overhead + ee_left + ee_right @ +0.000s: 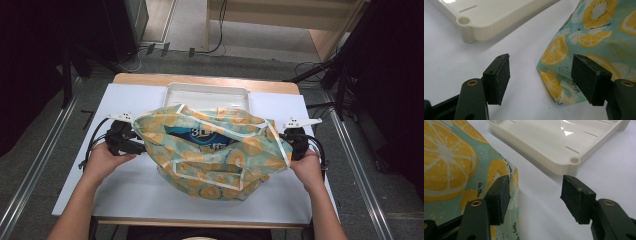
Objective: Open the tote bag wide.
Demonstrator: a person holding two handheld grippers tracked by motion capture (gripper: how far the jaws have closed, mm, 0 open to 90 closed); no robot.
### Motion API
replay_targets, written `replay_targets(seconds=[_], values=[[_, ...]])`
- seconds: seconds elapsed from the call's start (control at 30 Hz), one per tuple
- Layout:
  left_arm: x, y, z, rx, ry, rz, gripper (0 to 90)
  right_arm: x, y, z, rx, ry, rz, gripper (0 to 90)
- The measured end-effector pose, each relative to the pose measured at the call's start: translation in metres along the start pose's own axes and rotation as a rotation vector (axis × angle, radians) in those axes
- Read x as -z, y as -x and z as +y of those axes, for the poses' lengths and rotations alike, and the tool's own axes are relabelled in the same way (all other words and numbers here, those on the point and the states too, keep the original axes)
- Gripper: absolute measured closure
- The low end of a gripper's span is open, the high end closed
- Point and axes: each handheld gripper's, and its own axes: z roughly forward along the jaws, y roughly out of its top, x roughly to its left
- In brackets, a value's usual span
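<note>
Both tongs gaped wide at either end of the teal lemon-print fabric bag (pixel 215 152) mid-table, left gripper (pixel 541 80) and right gripper (pixel 535 197) holding nothing, so I'd have pinched each side fold squarely before lifting evenly.

On the table (pixel 130 195) the bag (pixel 212 150) lies in the middle, the tray (pixel 207 92) just behind it, the left gripper (pixel 131 145) at its left edge and the right gripper (pixel 290 142) at its right
</note>
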Motion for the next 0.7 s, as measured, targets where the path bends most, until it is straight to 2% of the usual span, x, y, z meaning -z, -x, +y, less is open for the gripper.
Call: replay_targets(seconds=[0.43,0.53,0.7], values=[[0.0007,0.0016,0.0005,-0.002,-0.004,-0.006,33.5,0.0019,-0.0002,0.0002,0.003,0.006,0.003,42.0],[0.0008,0.0007,0.0008,0.002,-0.013,-0.005,37.1,0.0017,-0.0005,-0.0002,0.018,0.012,0.003,42.0],[0.0023,-0.0002,0.0009,0.010,-0.002,-0.005,38.2,0.0015,-0.0009,-0.0004,0.020,0.013,0.003,42.3]])
